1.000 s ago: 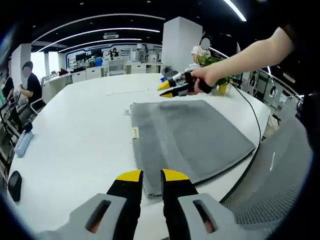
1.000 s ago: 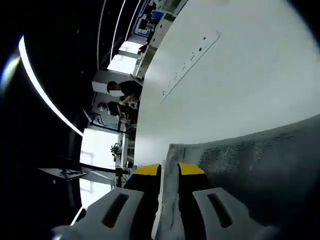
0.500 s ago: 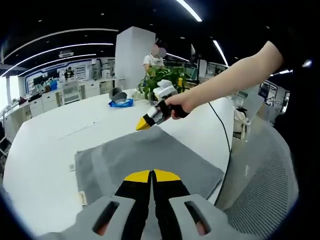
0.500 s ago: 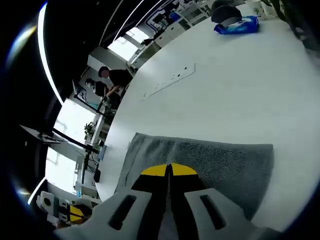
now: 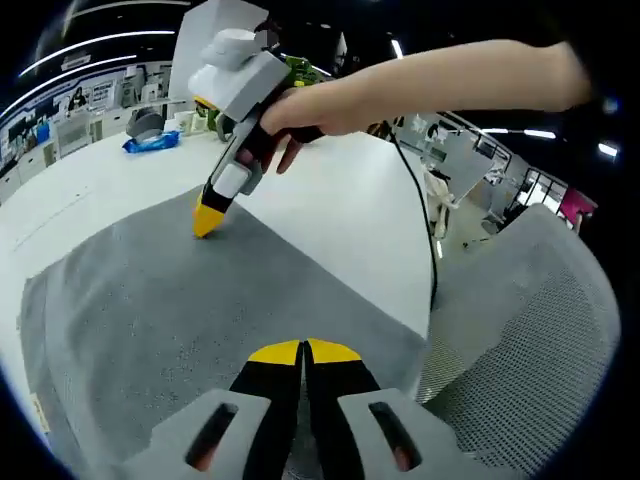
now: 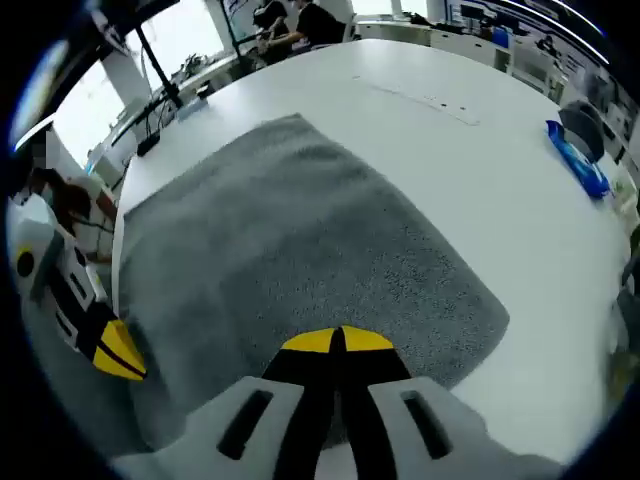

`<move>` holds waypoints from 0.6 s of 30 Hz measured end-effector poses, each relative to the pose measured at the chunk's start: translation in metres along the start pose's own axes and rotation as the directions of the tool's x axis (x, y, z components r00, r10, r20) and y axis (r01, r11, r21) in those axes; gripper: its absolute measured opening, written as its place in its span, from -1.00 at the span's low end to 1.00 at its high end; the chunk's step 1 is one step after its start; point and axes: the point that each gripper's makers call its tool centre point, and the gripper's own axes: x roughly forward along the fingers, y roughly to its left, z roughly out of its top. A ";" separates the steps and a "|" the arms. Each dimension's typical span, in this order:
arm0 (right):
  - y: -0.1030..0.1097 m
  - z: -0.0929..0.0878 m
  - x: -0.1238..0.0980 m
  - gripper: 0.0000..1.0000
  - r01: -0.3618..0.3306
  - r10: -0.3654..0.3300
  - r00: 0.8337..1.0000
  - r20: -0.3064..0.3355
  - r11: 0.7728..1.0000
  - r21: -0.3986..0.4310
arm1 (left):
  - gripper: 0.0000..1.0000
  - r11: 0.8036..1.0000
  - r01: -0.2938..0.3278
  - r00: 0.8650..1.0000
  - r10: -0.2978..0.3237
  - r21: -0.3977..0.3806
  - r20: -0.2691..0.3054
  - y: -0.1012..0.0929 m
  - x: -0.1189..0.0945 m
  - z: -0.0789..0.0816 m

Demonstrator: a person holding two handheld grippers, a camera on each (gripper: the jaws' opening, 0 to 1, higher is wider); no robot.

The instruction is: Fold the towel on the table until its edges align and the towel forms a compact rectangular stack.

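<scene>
- The left hand-held gripper (image 5: pixel 302 352) has its yellow-tipped jaws pressed together, clenched on the near edge of the grey towel (image 5: pixel 170 300); the cloth spreads out ahead of the tips
- The right hand-held gripper (image 6: pixel 337 342) is also clenched on the towel (image 6: pixel 290 240), at another edge; its jaws meet with no gap
- In the left gripper view the right hand-held gripper (image 5: pixel 208 217) touches the far part of the towel, held by a hand (image 5: pixel 300 110)
- In the right gripper view the left hand-held gripper (image 6: pixel 118 352) is at the left, beside the cloth
- The towel lies on the white tabletop (image 6: pixel 480 170); beyond it, far from both grippers, lies a blue packet (image 6: pixel 577 160)
</scene>
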 end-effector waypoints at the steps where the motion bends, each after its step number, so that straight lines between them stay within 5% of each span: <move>1: 0.002 -0.006 -0.002 -1.00 0.001 -0.003 0.999 -0.046 0.998 -0.058 | -0.97 0.996 -0.011 0.999 0.015 0.085 -0.049 -0.003 0.001 -0.010; 4: 0.000 -0.006 0.000 -1.00 0.012 -0.021 0.997 -0.074 0.992 -0.124 | -0.97 0.977 0.066 0.989 -0.037 0.201 -0.143 -0.018 0.004 -0.033; 5: 0.000 -0.006 0.000 -1.00 0.011 -0.022 0.997 -0.077 0.991 -0.134 | -0.97 0.973 0.027 0.998 -0.014 0.228 -0.059 -0.015 0.004 -0.019; 9: -0.001 -0.005 0.002 -1.00 0.027 -0.041 0.993 -0.108 0.991 -0.128 | -0.97 0.980 0.030 0.996 -0.012 0.199 -0.091 -0.014 0.003 -0.024; 12: 0.000 -0.005 0.001 -1.00 0.050 -0.068 0.987 -0.144 0.991 -0.122 | -0.97 0.936 0.024 0.988 0.031 0.352 -0.148 -0.016 0.001 -0.025; 18: 0.002 -0.007 0.000 -1.00 0.079 -0.107 0.969 -0.223 0.988 -0.130 | -0.97 0.923 0.029 0.975 0.058 0.384 -0.213 -0.019 -0.002 -0.029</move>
